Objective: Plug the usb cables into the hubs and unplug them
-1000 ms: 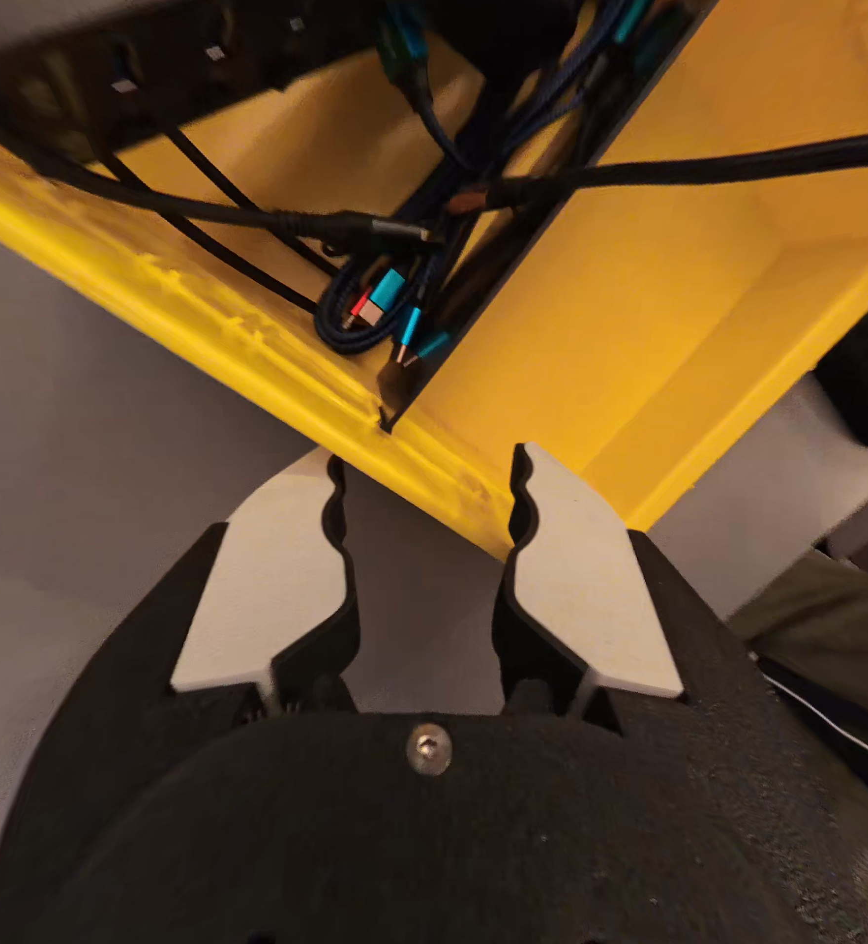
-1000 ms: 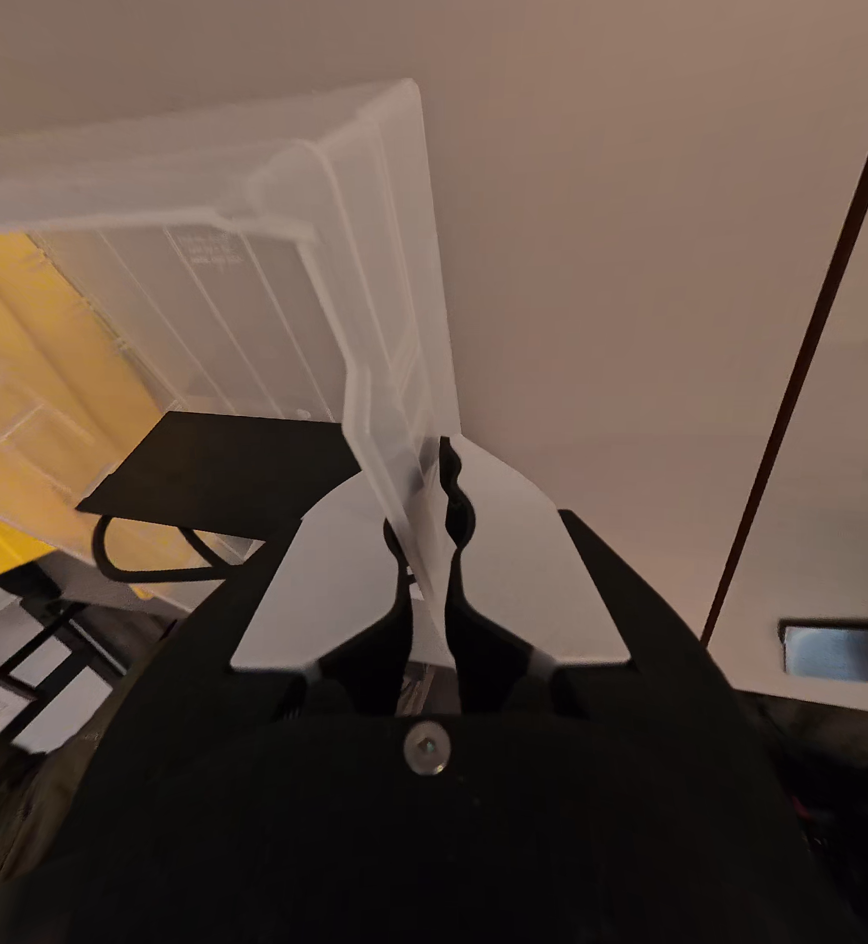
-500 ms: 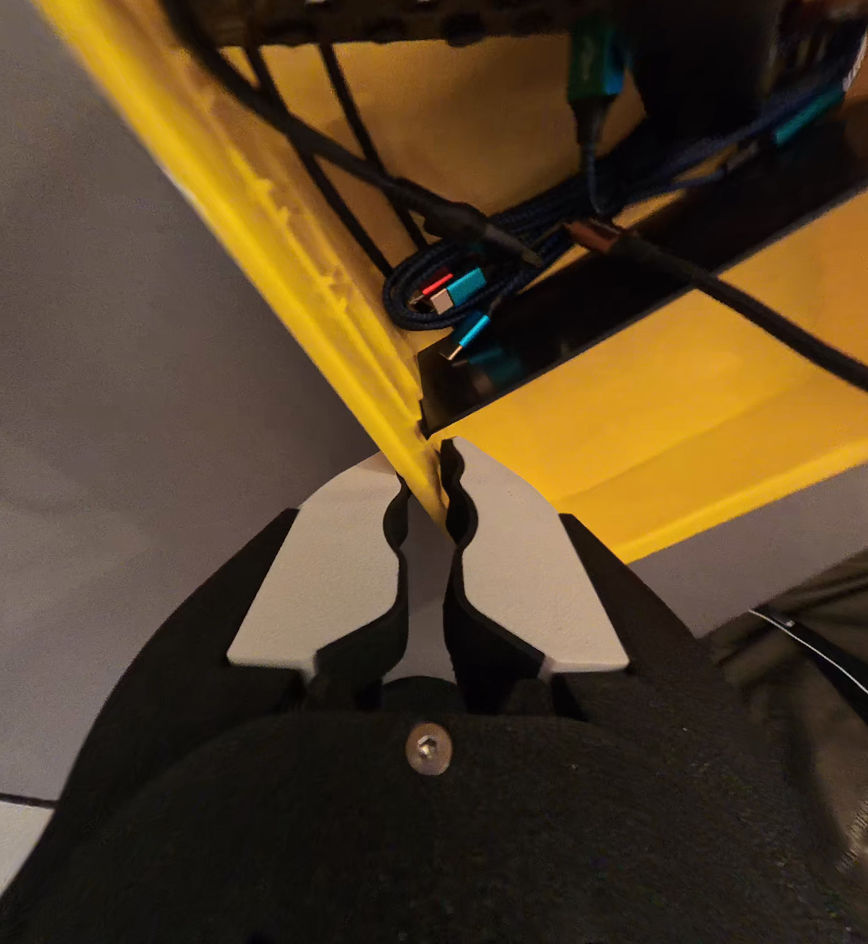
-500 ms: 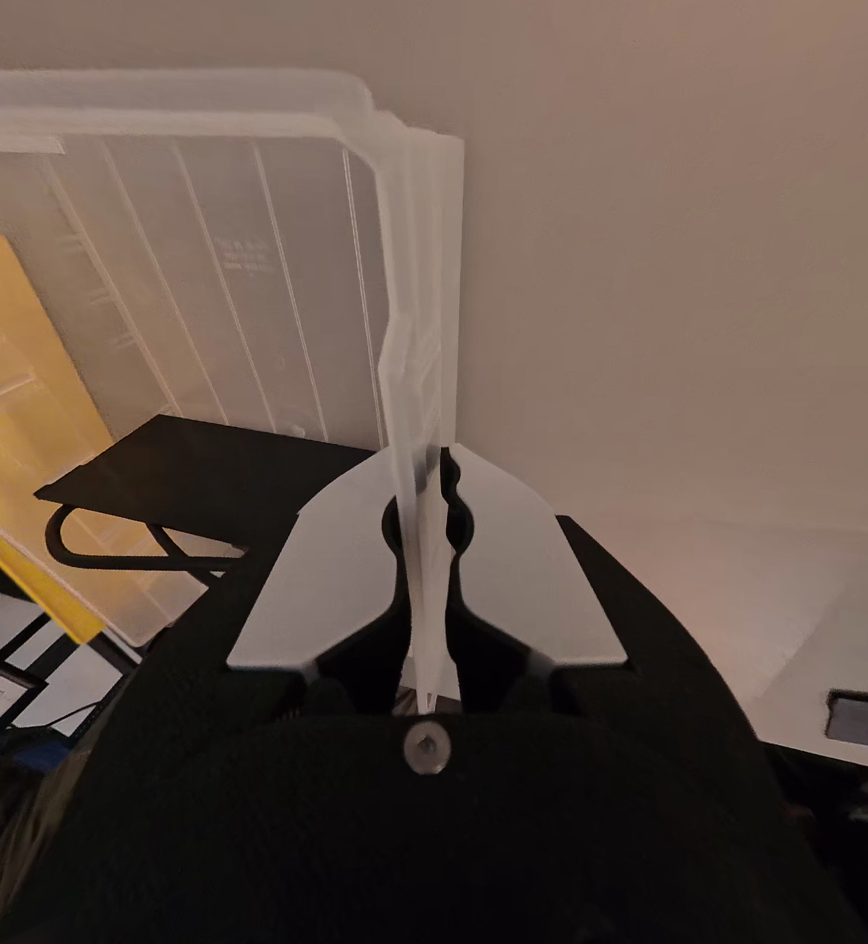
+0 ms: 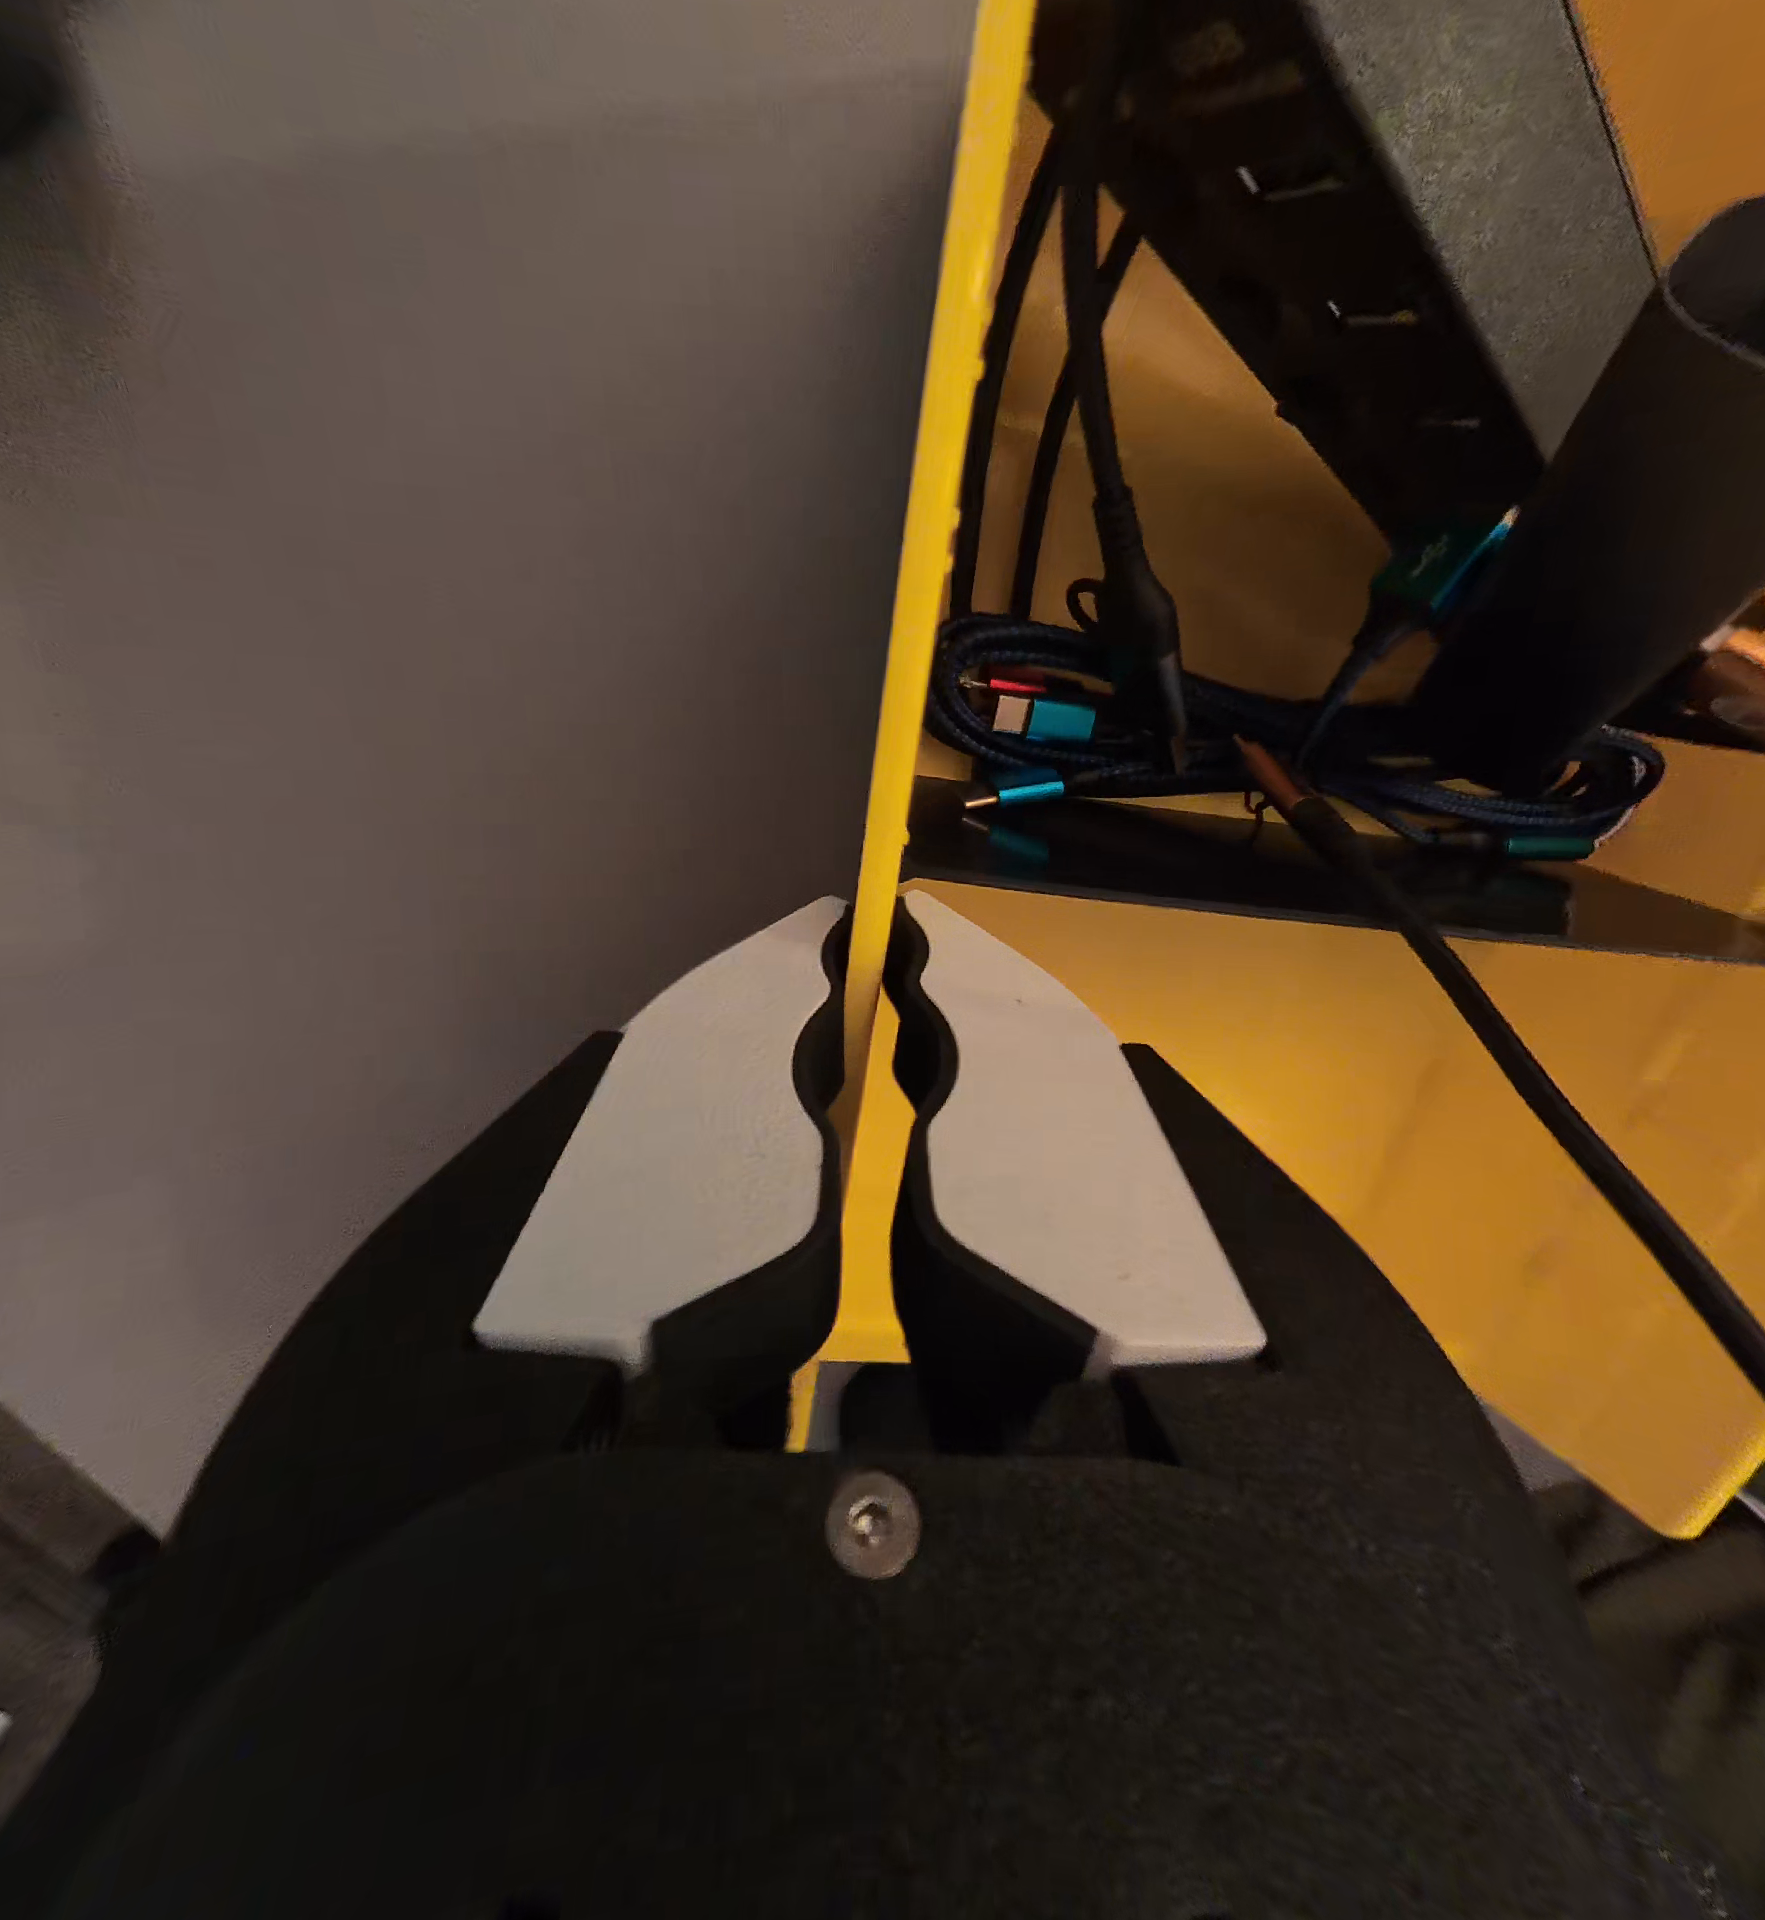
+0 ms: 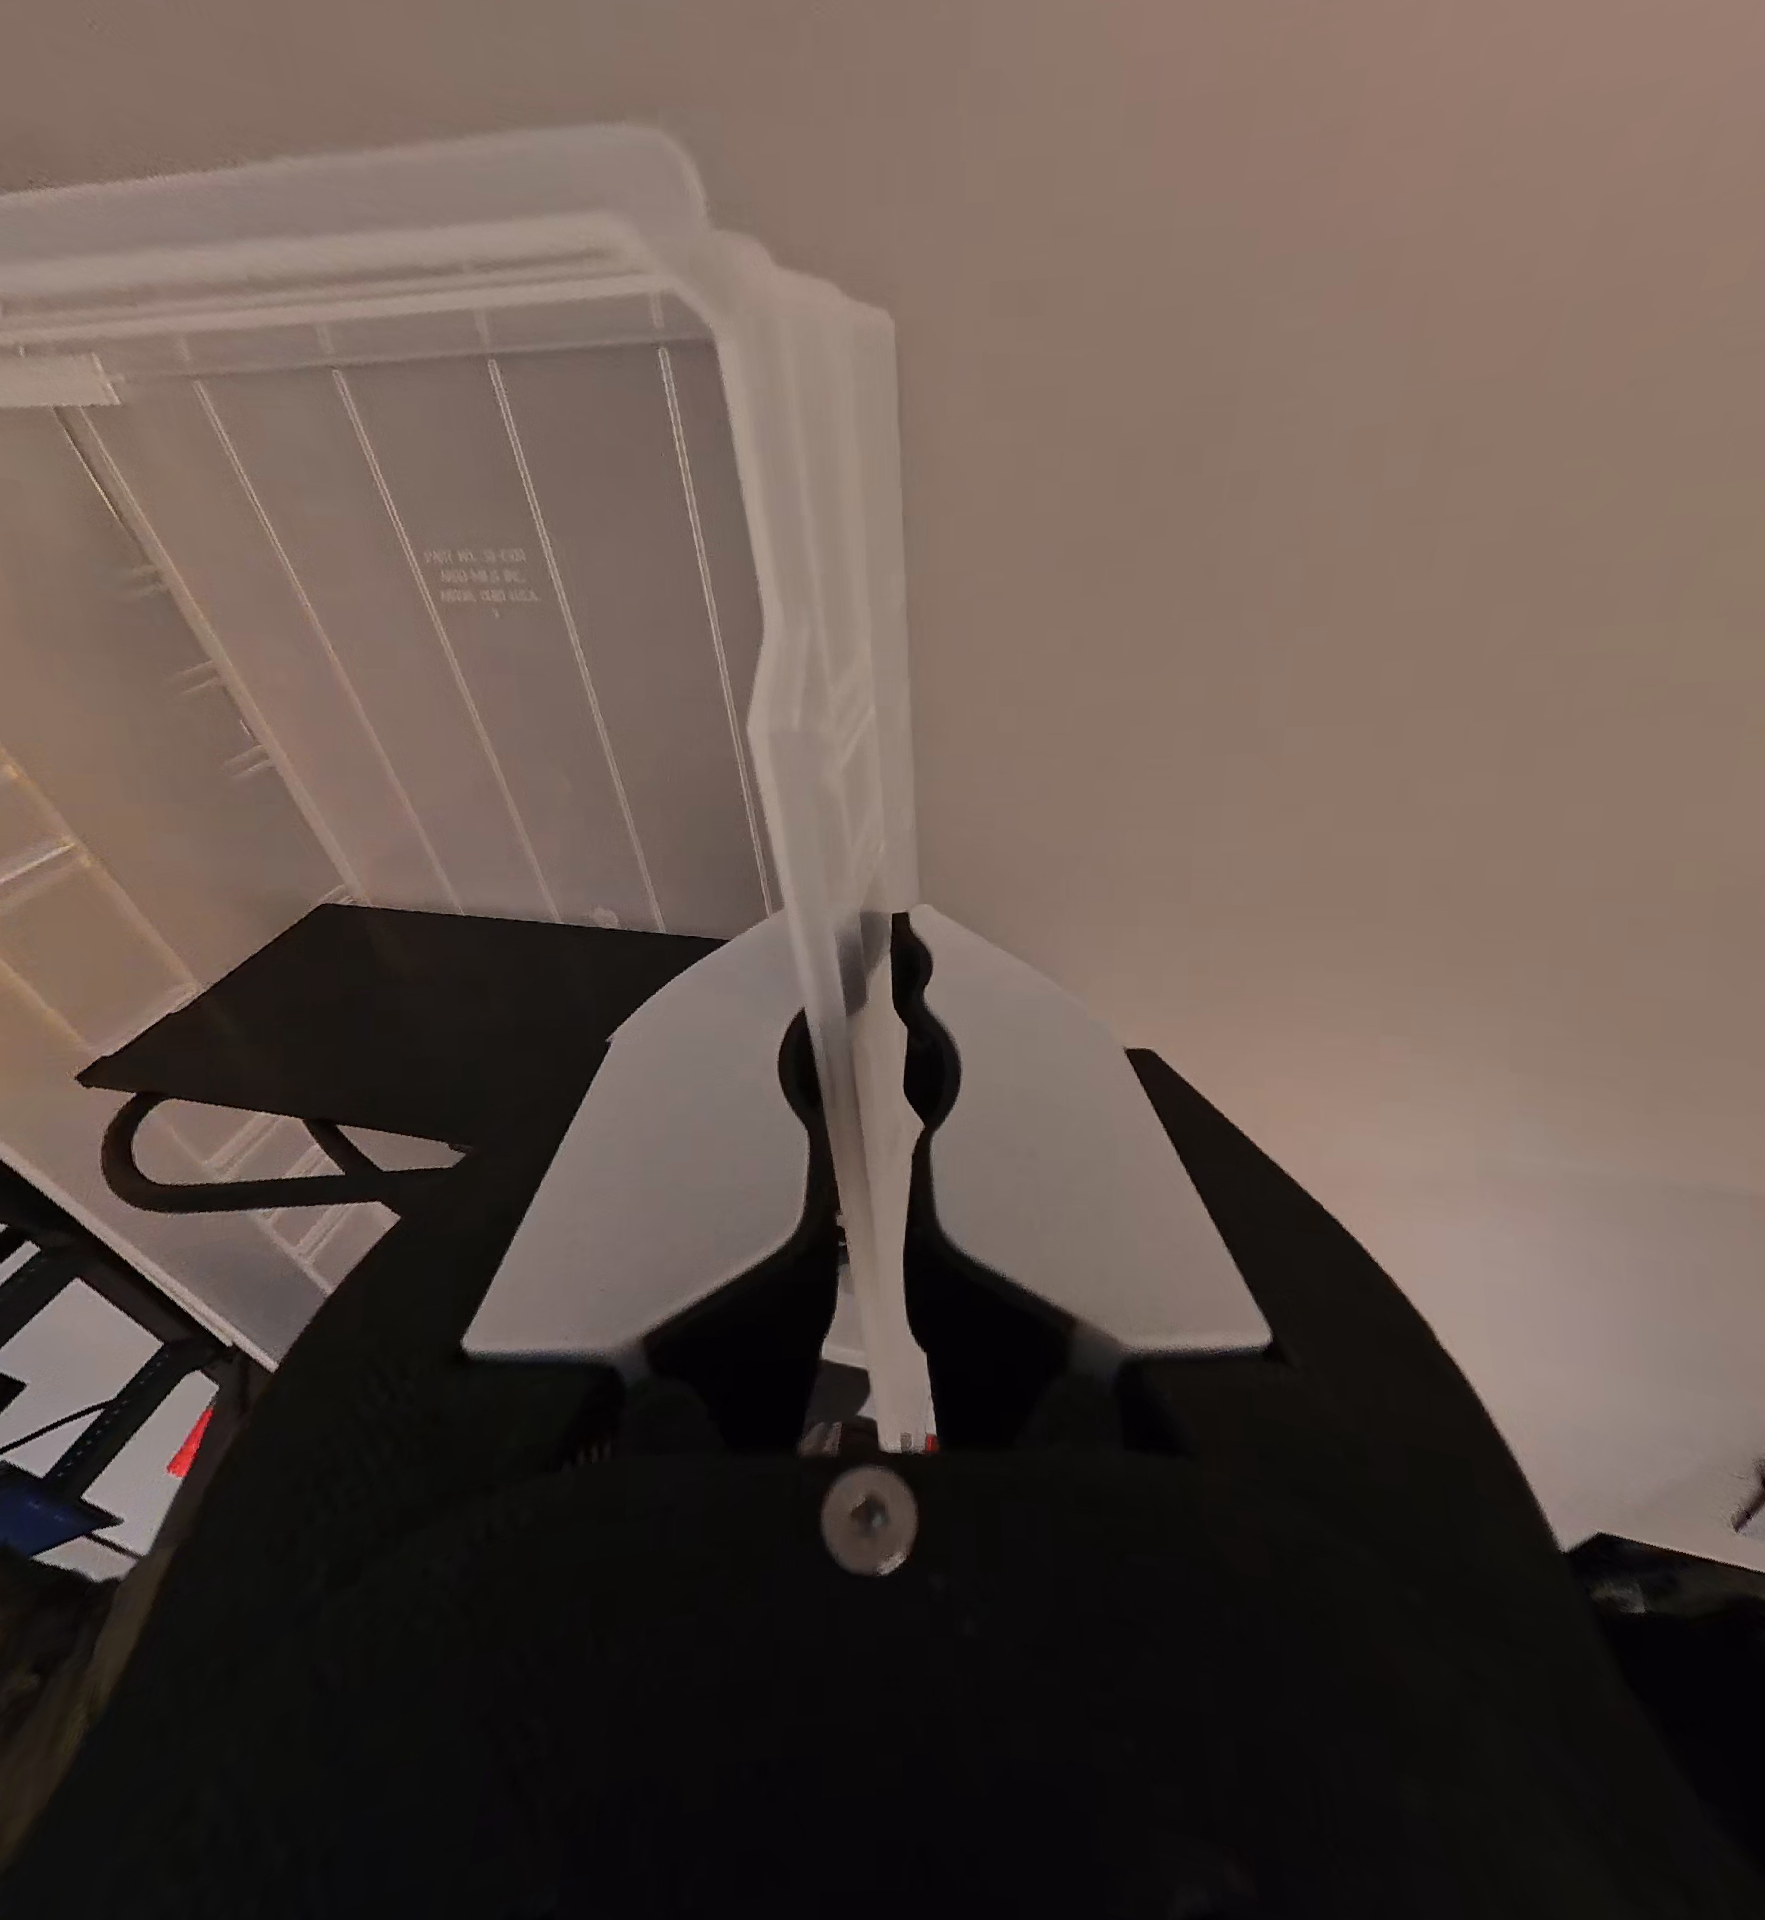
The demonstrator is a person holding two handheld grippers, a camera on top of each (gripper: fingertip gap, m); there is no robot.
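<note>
My left gripper (image 5: 873, 925) clamps the yellow case (image 5: 925, 520) wall, my right gripper (image 6: 857, 925) its clear lid (image 6: 442, 582); cables (image 5: 1221, 758) and hub (image 5: 1377, 260) inside, so I judge a level carry best.

Dim, warm amber light is falling across both views. Wide-angle lenses are bending straight edges near the corners. Motion blur is smearing the clear plastic lid (image 6: 504, 582), while a yellow bin (image 5: 1377, 1143) is glowing unevenly under deep shadows.
</note>
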